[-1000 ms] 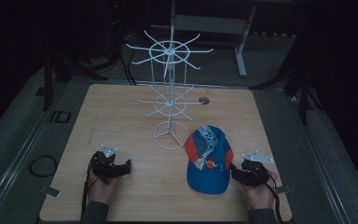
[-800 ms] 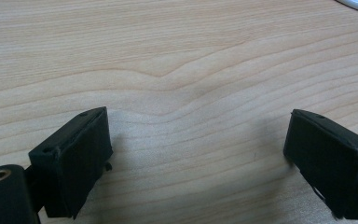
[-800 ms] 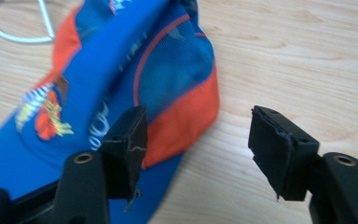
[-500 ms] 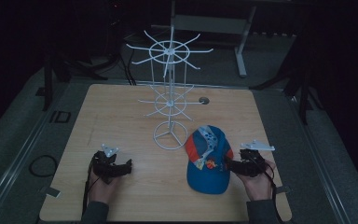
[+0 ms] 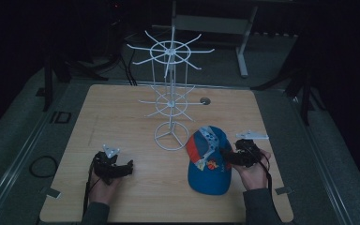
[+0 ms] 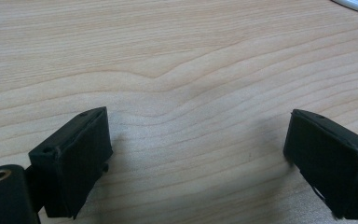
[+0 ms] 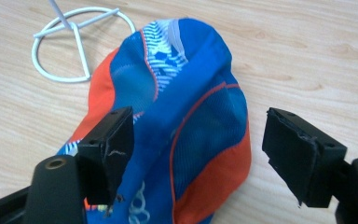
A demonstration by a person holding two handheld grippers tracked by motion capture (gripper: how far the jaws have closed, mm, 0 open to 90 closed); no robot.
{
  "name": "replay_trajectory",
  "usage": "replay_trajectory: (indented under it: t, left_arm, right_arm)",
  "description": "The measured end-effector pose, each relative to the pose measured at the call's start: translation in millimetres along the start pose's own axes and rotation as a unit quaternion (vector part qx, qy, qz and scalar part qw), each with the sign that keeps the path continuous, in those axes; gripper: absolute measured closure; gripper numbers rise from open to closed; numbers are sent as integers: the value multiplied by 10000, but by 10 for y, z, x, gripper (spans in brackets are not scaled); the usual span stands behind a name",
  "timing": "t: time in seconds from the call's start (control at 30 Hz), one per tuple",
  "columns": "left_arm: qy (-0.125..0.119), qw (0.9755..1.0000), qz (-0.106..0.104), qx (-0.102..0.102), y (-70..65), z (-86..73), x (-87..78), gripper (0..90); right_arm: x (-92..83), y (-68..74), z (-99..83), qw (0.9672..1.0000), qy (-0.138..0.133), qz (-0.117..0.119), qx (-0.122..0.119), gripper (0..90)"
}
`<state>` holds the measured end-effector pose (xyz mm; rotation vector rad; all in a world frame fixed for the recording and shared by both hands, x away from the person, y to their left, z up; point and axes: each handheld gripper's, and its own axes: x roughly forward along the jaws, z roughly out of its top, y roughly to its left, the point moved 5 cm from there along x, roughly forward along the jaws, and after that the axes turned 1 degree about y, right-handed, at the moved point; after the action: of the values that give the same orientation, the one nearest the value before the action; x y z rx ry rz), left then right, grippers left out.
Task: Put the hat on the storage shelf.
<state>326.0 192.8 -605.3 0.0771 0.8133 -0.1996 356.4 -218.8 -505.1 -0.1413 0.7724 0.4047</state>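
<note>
My right tool (image 5: 228,157) is the one that matters here, because the cap (image 5: 209,159) lies straight in front of it. From the right gripper view the cap (image 7: 177,135) runs lengthwise away from me, its long axis in line with the way I am pointing. Its far end reaches toward the ring foot of the wire rack (image 7: 77,42), and its near end sits low between my two black jaws. The jaws stand wide apart with nothing held. One is over the cap's orange-and-blue flank and the other is over bare bench (image 7: 307,60) just beside the cap's edge. Whether either pad touches the fabric I cannot tell.

In the high view the cap rests on the bench just to the right of the wire rack (image 5: 171,93), close to its base ring, with my right tool at the cap's right edge.

My left tool (image 5: 126,168) sits well apart from the cap, on the other side of the rack. Its jaws are also spread, and in the left gripper view the left tool (image 6: 196,154) faces plain wood grain.

I judge that any grasp of the cap falls to the right side, closing across its width.
</note>
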Motion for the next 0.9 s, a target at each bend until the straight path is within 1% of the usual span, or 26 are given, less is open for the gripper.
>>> replay_trajectory:
  t: [0.1, 0.13, 0.3, 0.33, 0.5, 0.6, 0.8, 0.83, 0.87, 0.9]
  left_arm:
    - [-4, 10000, 1, 5, -2, 1, 1, 78]
    - [1, 10000, -11, 8, -4, 0, 0, 78]
    - [6, 10000, -23, 26, -5, 0, 0, 78]
    - [-5, 10000, -28, 22, -9, 1, 1, 78]
    - [-8, 10000, -33, 17, -12, 1, 2, 78]
    - [9, 10000, -32, 49, -11, 1, 0, 78]
    - [13, 10000, -43, 63, -14, 1, 0, 78]
    - [13, 10000, -43, 63, -14, 1, 0, 78]
    - [11, 10000, -47, 64, -15, 1, 0, 78]
    - [12, 10000, -50, 66, -16, 1, 0, 78]
  right_arm:
    - [32, 0, 45, 10000, 11, 7, -8, 245]
    - [67, -3, 87, 10000, 36, -5, -10, 246]
    - [137, -12, 161, 9999, 128, -14, 25, 247]
    - [176, -20, 195, 9999, 154, -22, 30, 252]
    - [247, -44, 262, 9999, 143, -19, 66, 255]
    - [336, -68, 315, 9995, 221, 54, 213, 258]
    - [512, -41, 382, 9989, 403, 83, 229, 258]
    - [512, -41, 382, 9989, 403, 83, 229, 258]
    - [570, -46, 404, 9984, 473, 71, 298, 259]
    - [586, -48, 409, 9983, 487, 79, 304, 260]
